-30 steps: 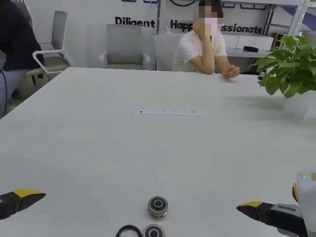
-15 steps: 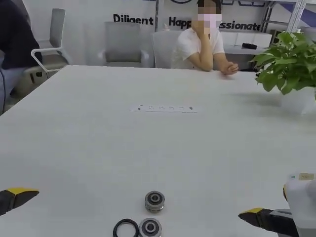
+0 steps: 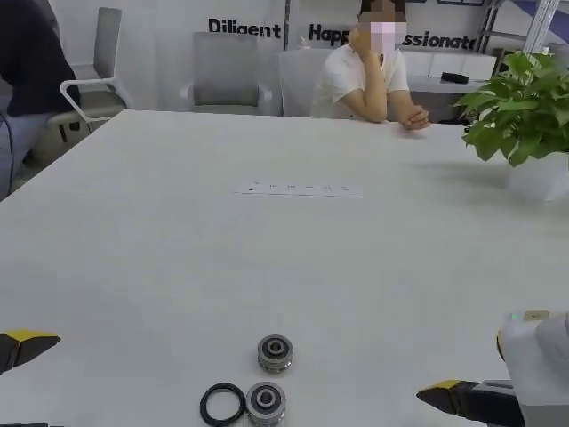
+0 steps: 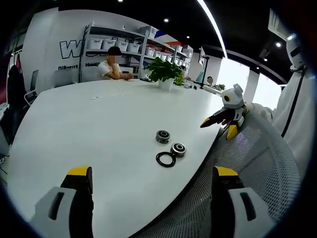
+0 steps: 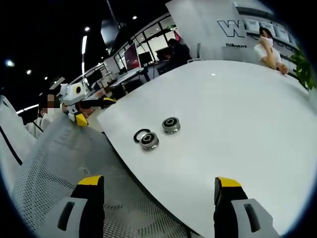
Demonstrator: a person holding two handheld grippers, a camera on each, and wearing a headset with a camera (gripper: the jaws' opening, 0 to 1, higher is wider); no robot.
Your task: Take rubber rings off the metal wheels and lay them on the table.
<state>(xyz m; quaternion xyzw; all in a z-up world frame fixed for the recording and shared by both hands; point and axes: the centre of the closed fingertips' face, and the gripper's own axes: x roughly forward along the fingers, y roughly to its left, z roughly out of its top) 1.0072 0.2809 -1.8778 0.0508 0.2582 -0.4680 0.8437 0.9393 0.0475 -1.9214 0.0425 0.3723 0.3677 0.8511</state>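
Two metal wheels lie near the table's front edge: one (image 3: 275,352) a little farther, one (image 3: 265,401) nearer. A loose black rubber ring (image 3: 222,404) lies flat, touching the nearer wheel's left side. My left gripper (image 3: 22,345) hovers at the left edge, well away from them, and my right gripper (image 3: 458,397) hovers at the lower right. In the left gripper view the left gripper (image 4: 152,171) is open and holds nothing, with the wheels (image 4: 163,136) (image 4: 178,149) and the ring (image 4: 165,159) ahead. The right gripper (image 5: 159,182) is open too, facing the wheels (image 5: 171,125) (image 5: 149,141) and the ring (image 5: 141,134).
The white table (image 3: 293,267) is wide and bare around the wheels. A flush socket strip (image 3: 300,189) sits mid-table, and a potted plant (image 3: 524,116) stands at the far right. A person (image 3: 373,76) sits at the far edge, with chairs (image 3: 227,76) behind.
The head camera has tipped down a little, so the ring and the nearer wheel show in full. Both grippers have drawn back slightly toward me. The wheels and the ring have not moved.
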